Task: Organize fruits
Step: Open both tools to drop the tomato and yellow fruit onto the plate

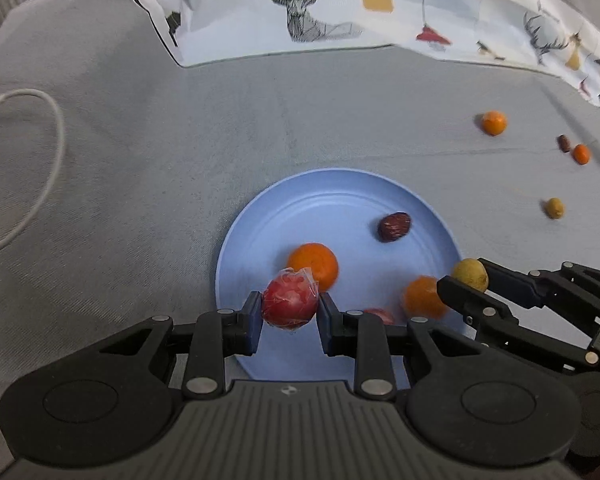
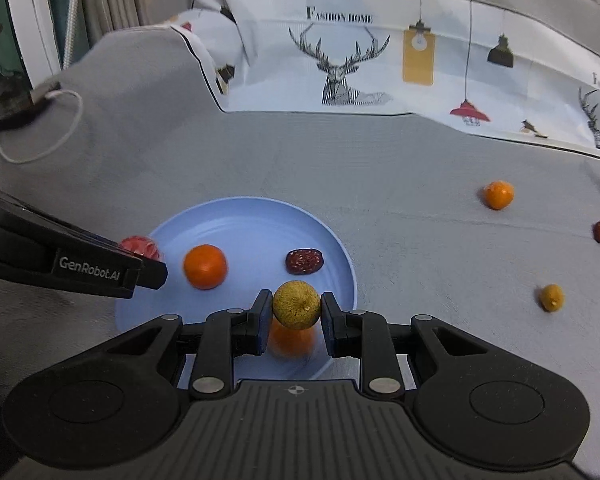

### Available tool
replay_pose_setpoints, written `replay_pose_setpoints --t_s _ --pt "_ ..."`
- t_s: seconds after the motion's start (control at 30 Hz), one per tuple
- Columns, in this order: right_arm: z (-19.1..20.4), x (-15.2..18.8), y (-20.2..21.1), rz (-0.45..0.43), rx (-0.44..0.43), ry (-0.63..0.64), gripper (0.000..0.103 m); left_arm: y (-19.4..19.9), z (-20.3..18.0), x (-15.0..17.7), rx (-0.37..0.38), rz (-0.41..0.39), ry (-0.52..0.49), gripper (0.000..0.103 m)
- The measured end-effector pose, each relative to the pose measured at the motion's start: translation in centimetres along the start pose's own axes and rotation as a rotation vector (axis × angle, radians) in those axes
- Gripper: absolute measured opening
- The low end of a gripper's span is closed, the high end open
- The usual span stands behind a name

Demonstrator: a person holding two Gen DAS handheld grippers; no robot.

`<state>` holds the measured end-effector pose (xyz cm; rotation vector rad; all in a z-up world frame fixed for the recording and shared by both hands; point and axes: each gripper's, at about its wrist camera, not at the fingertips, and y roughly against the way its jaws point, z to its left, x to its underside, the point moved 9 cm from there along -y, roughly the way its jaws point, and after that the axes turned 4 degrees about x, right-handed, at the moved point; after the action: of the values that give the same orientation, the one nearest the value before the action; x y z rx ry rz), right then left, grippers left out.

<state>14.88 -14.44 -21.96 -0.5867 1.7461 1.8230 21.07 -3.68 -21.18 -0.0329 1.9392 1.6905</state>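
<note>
wrapped red fruit (image 1: 290, 300) between left hand-held gripper (image 1: 288, 312) fingers

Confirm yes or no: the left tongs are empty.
No. The left tongs are shut on a red wrapped fruit, held above the blue plate.

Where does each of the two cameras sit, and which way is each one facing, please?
Left wrist view: sits on the left gripper, looking forward and down at the blue plate; its fingers hold a wrapped red fruit, and the right gripper enters from the right.
Right wrist view: sits on the right gripper, facing the same plate; its fingers hold a yellow-green fruit, and the left gripper enters from the left.
Shared: plate, orange, date, deer-print cloth.
</note>
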Motion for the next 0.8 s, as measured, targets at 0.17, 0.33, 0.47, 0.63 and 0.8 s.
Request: replay_pose_setpoints --t_s 0.17,0.33,0.47,0.63,0.8 --pt "0.2 -0.2 -2.1 0.024 -0.017 -0.011 0.027 -1.7 0.8 -0.4 -0.020 0.028 0.003 0.067" --pt "-0.9 -0.9 -1.2 0.012 0.021 -0.035 0.079 0.4 2.6 -1.5 -0.109 -0.064 -0.010 0.103" --pt "-2.0 0.2 2.6 0.007 0.016 -0.061 0.084 2.9 3.0 0.3 -0.083 -0.060 0.028 0.103" --pt "-1.4 3.4 8.2 0.030 0.003 -0.093 0.090 6.6 2.2 4.5 -0.083 -0.029 0.024 0.103" --pt "-0.3 5.0 12.8 -0.015 0.005 -0.093 0.092 10.6 1.3 8.3 -0.071 -0.053 0.041 0.103"
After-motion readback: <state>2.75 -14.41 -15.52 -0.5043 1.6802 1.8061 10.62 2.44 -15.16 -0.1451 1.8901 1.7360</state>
